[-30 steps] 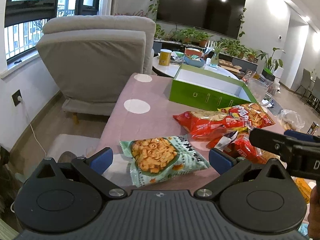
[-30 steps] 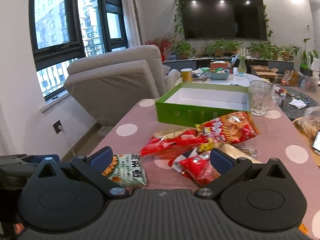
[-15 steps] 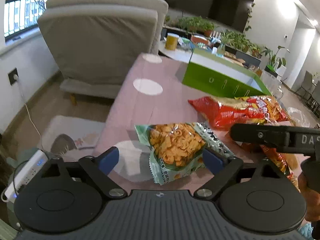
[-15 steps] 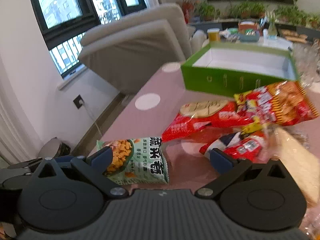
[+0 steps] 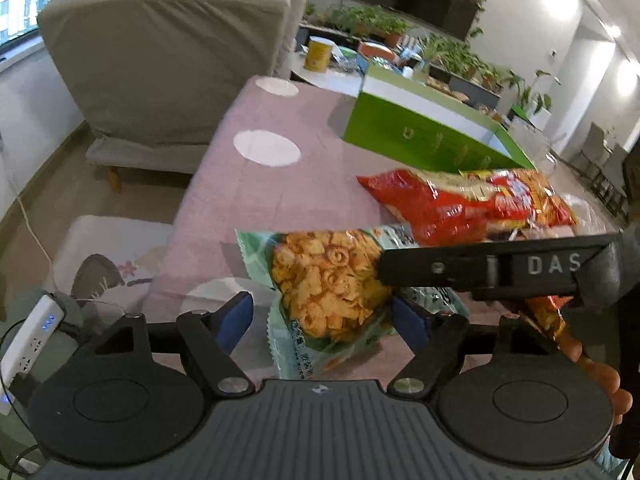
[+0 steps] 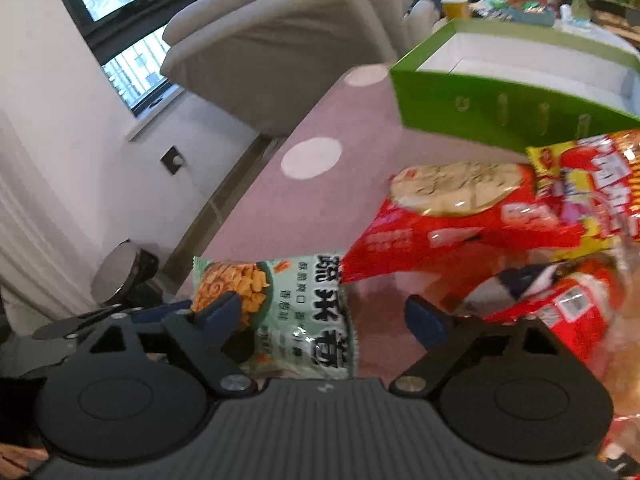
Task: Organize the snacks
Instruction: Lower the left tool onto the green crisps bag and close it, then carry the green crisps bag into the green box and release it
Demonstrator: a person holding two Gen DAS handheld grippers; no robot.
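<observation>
A green snack bag [image 5: 332, 280] printed with orange crisps lies near the front edge of the pink dotted table [image 5: 280, 200]. My left gripper [image 5: 322, 318] straddles its near end. The jaws are closing, with the bag between them and the pads apart from it. My right gripper [image 6: 324, 316] hovers open over the same green bag [image 6: 280, 312]; its finger [image 5: 480, 268] crosses the left wrist view as a black bar. Behind lie a long red bag [image 6: 460, 216], a red-and-yellow bag [image 6: 592, 184] and a small red packet [image 6: 560, 304]. An open green box [image 5: 420, 136] stands further back.
A grey armchair [image 5: 168, 60] stands left of the table, with a power strip [image 5: 32, 336] and a mat on the floor beside it. A round bin [image 6: 124, 272] sits by the wall. A yellow cup [image 5: 318, 54] and plants are behind the box. A hand [image 5: 600, 372] holds the right gripper.
Both grippers have tipped downward and come closer to the green bag. The left jaws have narrowed around it. The right gripper's finger has slid leftward over the bag.
</observation>
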